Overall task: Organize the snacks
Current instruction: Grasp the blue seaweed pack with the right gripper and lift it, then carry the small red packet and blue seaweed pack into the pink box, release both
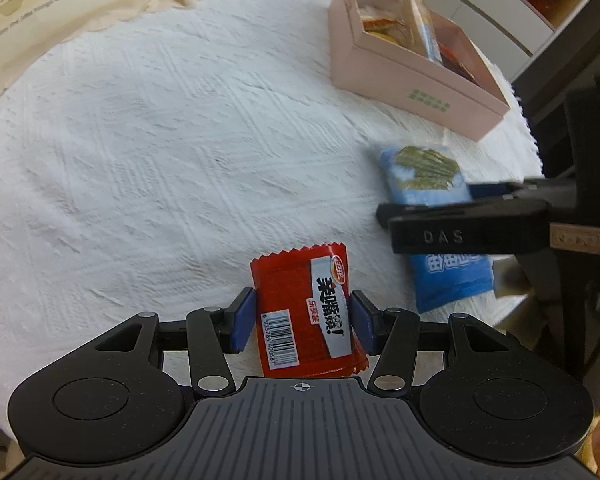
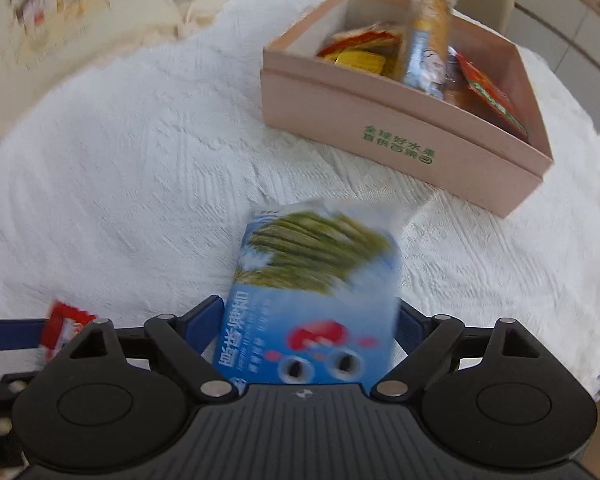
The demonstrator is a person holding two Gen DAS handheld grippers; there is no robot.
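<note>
Red packet (image 1: 306,312) lengthwise along left tool (image 1: 302,316)

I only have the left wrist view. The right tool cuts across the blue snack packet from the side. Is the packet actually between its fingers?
Observer: Yes. In the right wrist view the blue snack packet lies between the two fingers of the right tool, with the jaws wide on either side.
Operator: Is the pink box straight ahead of that tool?
Observer: No. The pink box sits ahead and off to the right, on the white cloth.
Operator: What's at the box's right end? I barely see it.
Observer: A red packet with a green strip leans along that end wall.
</note>
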